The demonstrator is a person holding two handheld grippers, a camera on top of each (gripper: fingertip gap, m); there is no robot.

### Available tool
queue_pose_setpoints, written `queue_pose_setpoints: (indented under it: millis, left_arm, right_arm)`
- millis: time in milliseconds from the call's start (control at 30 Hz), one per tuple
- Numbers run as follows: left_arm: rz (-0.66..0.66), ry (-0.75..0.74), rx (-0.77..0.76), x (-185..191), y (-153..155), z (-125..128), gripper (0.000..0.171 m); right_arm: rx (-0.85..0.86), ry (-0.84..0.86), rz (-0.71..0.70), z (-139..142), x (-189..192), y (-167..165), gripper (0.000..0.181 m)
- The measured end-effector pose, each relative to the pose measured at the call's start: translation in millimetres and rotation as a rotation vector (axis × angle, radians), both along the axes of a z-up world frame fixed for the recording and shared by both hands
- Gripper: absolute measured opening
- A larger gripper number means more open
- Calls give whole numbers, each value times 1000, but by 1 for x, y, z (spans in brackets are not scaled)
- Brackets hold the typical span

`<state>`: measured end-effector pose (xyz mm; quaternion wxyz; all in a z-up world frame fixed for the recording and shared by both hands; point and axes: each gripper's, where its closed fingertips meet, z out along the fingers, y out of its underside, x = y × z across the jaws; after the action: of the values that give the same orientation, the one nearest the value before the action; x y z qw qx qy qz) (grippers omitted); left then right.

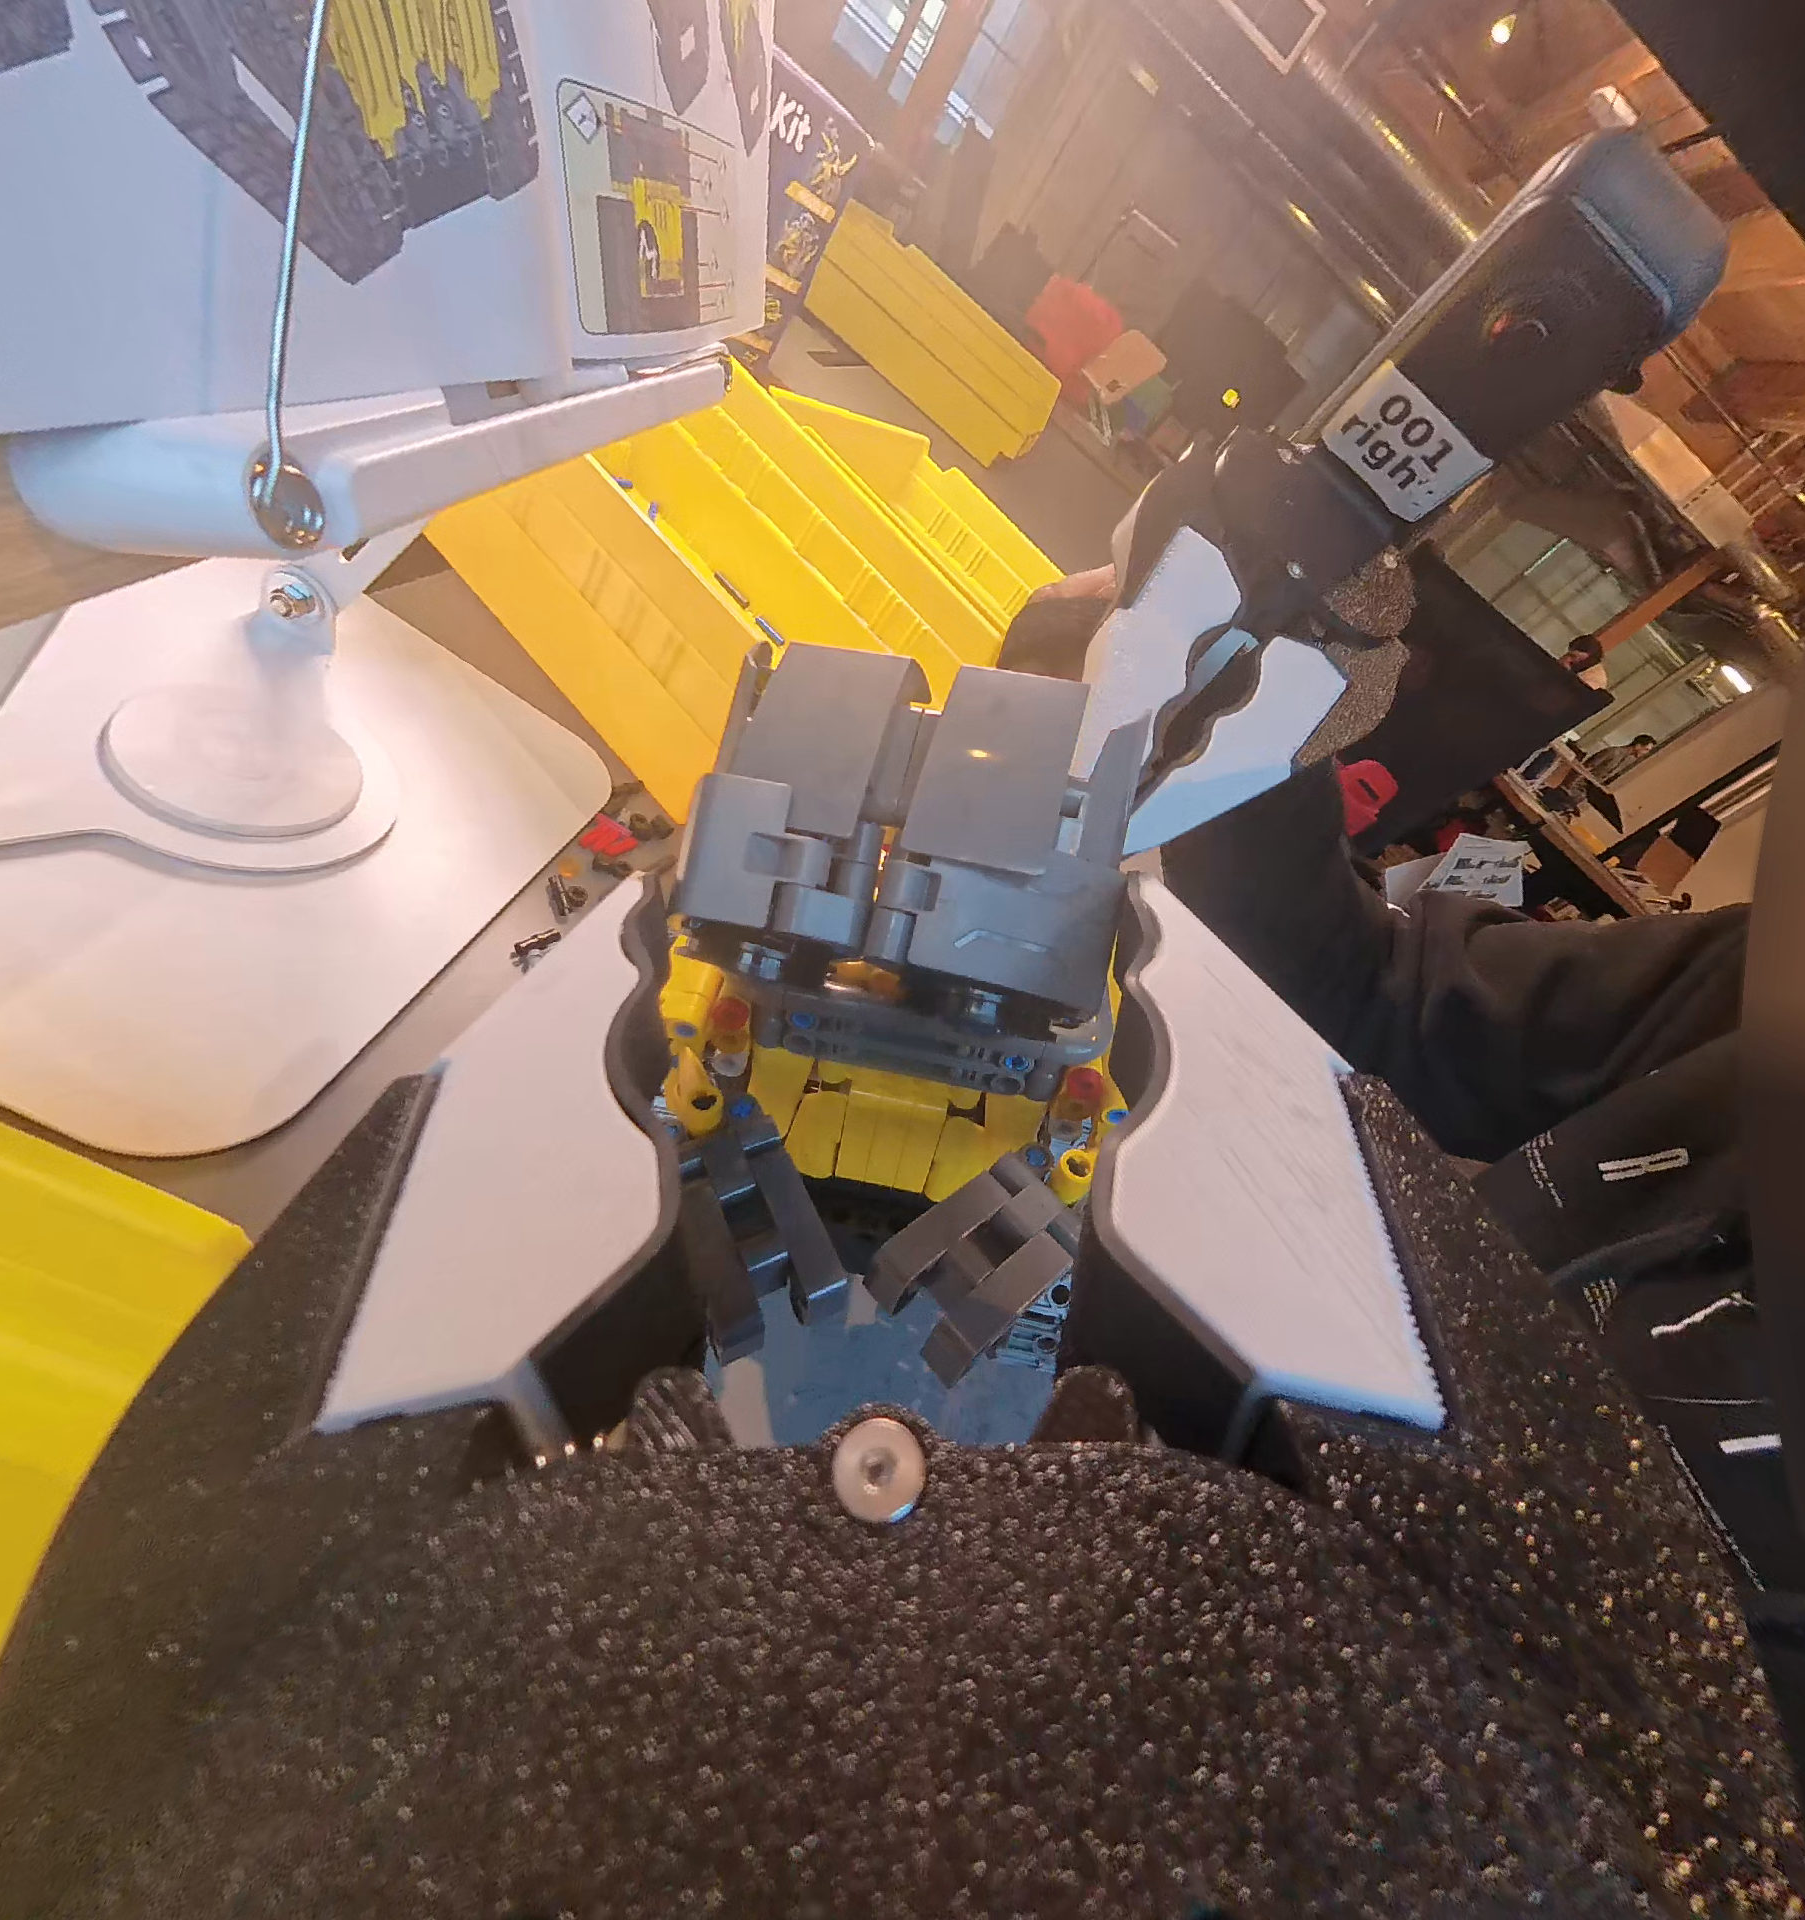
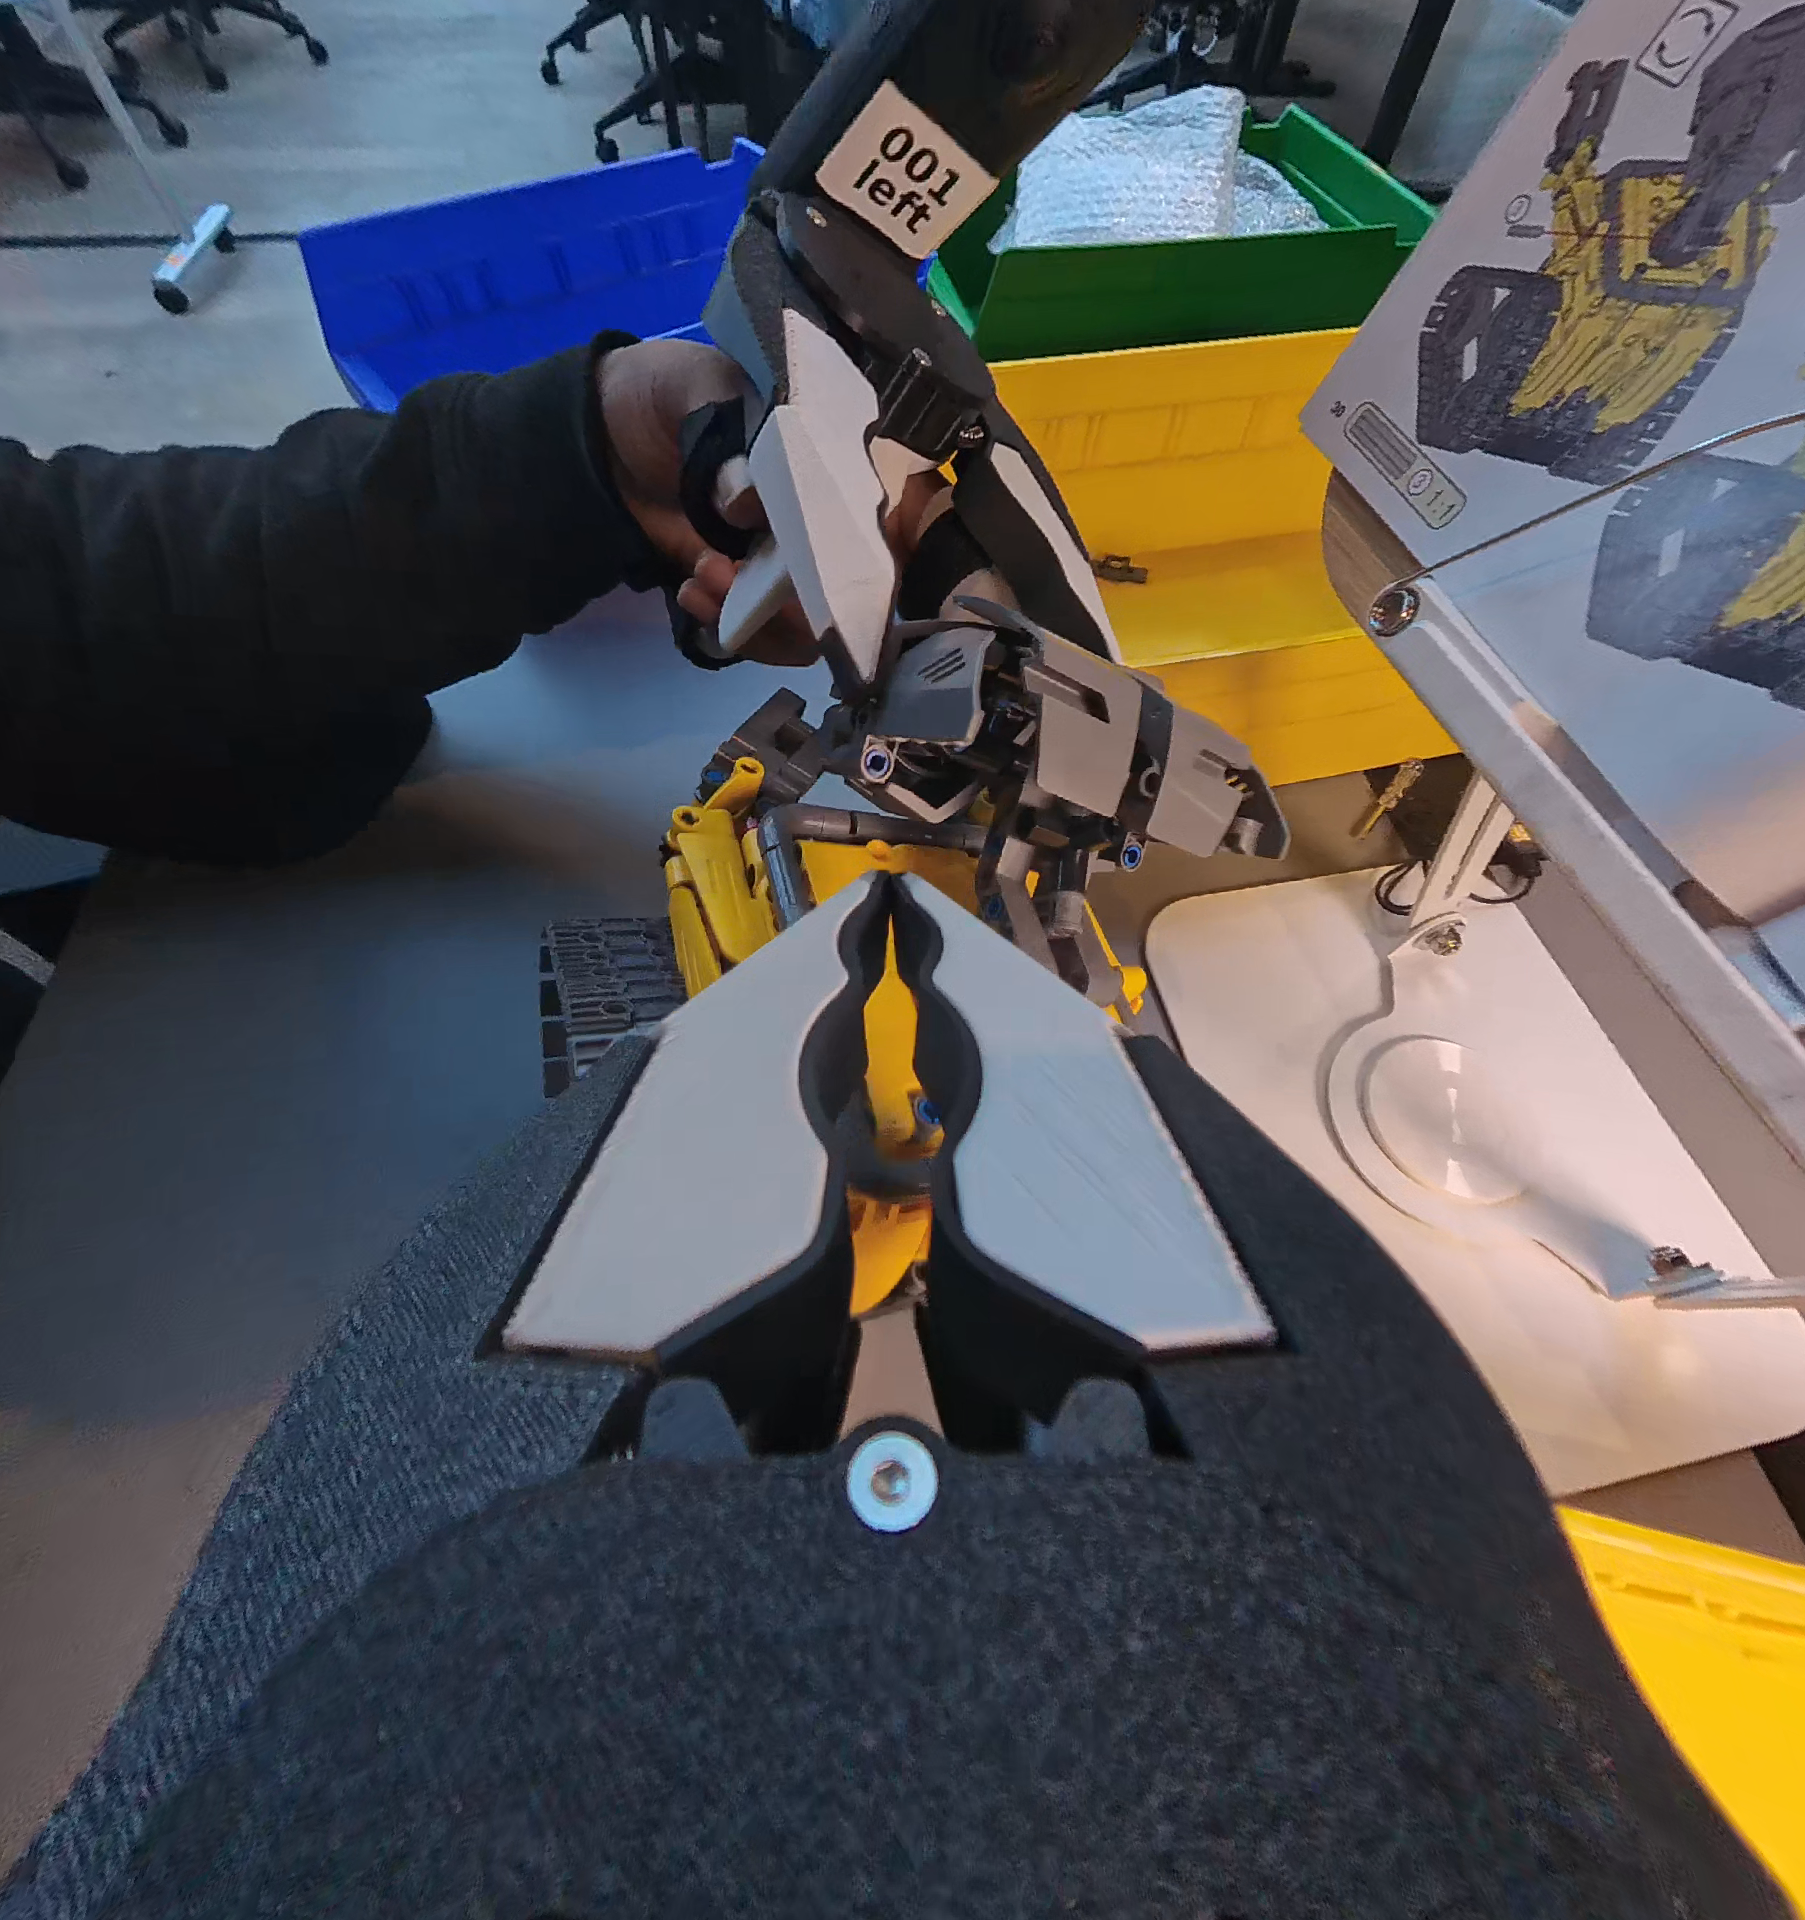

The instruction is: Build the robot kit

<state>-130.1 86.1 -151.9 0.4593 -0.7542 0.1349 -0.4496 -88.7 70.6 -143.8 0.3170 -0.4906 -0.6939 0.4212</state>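
Note:
A brick-built model with a yellow body and grey upper panels (image 1: 898, 831) stands on the grey table; in the right wrist view (image 2: 1033, 727) a black track (image 2: 597, 977) shows at its base. My left gripper (image 1: 893, 904) is closed on the sides of the model's grey upper part, a finger on each side. A hand in a black sleeve (image 2: 649, 436) holds it. My right gripper (image 2: 887, 888) is shut, fingertips together against the model's yellow side just under the grey part. In the left wrist view (image 1: 1137, 810) its tips sit at the grey part's right corner. I see nothing between them.
An instruction booklet (image 1: 410, 156) rests on a white stand with a flat base (image 1: 202, 987) left of the model. Yellow bins (image 1: 773, 540) stand behind it; a blue bin (image 2: 513, 270) and a green bin (image 2: 1189, 281) with bubble wrap lie farther off. Small loose pieces (image 1: 607, 831) lie beside the base.

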Motion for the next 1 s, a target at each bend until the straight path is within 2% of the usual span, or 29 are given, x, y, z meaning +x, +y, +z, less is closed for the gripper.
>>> queue_pose_setpoints:
  millis: [100,300,433,1000]
  left_arm:
    - [0,8,3,1,-1,0,85]
    - [-1,16,7,2,-2,0,85]
    - [-4,22,10,3,-3,0,85]
    - [-5,26,13,3,-3,0,85]
  right_arm:
    - [76,1,11,-5,2,1,0]
    - [115,-29,17,-14,3,1,0]
    - [114,-14,7,-8,8,6,0]
    - [134,-29,-18,-11,14,16,0]
